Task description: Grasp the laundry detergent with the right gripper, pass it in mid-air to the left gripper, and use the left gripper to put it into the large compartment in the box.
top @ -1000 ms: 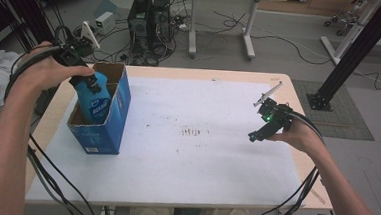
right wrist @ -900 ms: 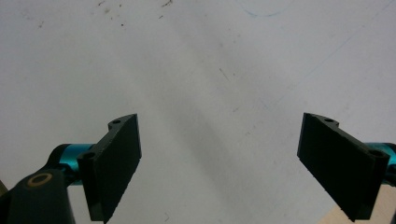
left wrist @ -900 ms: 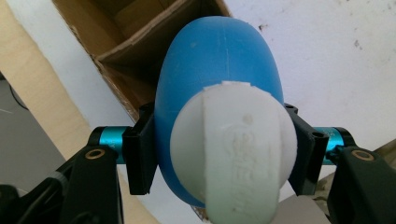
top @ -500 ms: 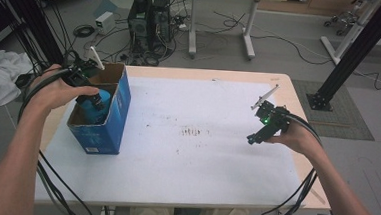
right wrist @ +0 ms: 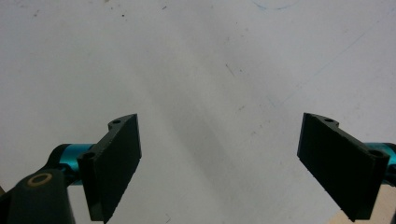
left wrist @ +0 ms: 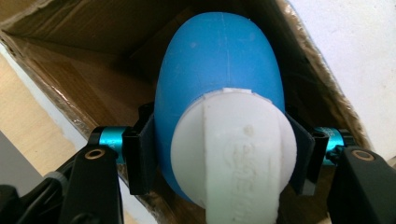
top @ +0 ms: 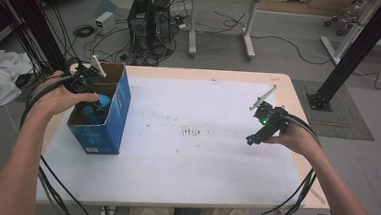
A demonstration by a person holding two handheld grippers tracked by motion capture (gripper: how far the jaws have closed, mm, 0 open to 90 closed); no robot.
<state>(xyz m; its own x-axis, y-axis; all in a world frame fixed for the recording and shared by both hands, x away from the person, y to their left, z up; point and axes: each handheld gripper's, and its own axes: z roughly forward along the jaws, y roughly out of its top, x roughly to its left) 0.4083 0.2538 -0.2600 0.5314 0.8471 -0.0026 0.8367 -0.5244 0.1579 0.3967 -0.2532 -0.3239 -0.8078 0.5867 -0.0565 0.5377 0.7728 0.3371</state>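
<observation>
Compared with a second earlier, the left gripper (top: 94,103) has sunk deeper into the blue cardboard box (top: 119,115) at the table's (top: 199,183) left edge, jaws clamped on a blue bottle (left wrist: 219,65) with white cap (left wrist: 233,149). The right gripper (right wrist: 219,163) hovers wide open, empty, over the white tabletop.

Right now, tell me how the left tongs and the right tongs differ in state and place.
The left tongs are shut on a blue bottle with a white cap; the right tongs are open with nothing between the jaws. The left tongs reach into the blue cardboard box; the right tongs hang over the white tabletop. Both have black jaws.
</observation>
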